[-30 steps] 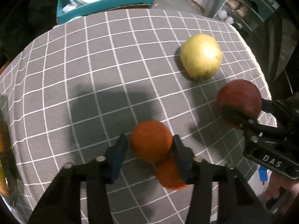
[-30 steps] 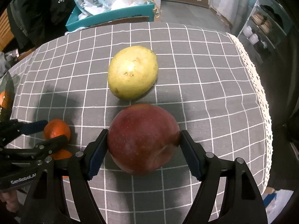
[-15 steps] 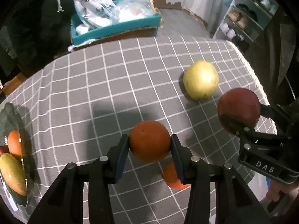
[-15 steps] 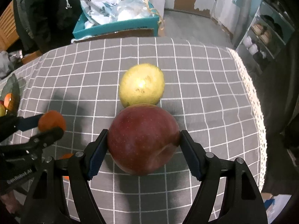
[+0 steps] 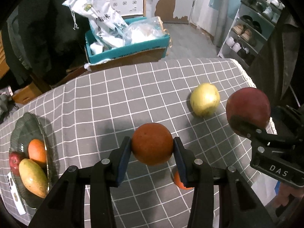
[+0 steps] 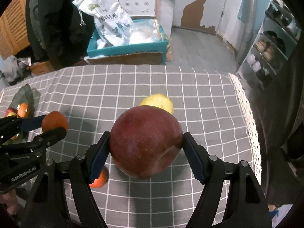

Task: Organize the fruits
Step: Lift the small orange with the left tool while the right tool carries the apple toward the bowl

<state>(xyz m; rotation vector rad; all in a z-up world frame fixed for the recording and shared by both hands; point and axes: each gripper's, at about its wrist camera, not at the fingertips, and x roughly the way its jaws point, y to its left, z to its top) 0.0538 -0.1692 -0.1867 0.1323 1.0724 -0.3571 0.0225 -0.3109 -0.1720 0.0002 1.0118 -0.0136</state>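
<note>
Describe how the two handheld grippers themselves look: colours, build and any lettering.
Both are matte black plastic with silver screw heads at the joints and blue pads lining the jaws. The left gripper has "GenRobot.AI" in pale letters on its side, readable in the right wrist view. The right gripper has "DAS" in white on its side. No cables or sleeves show.

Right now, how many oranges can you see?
3. One orange is gripped by the left gripper, a second orange sits on the tablecloth beneath it, and a third orange lies in the glass bowl. The bowl could hide more.
</note>
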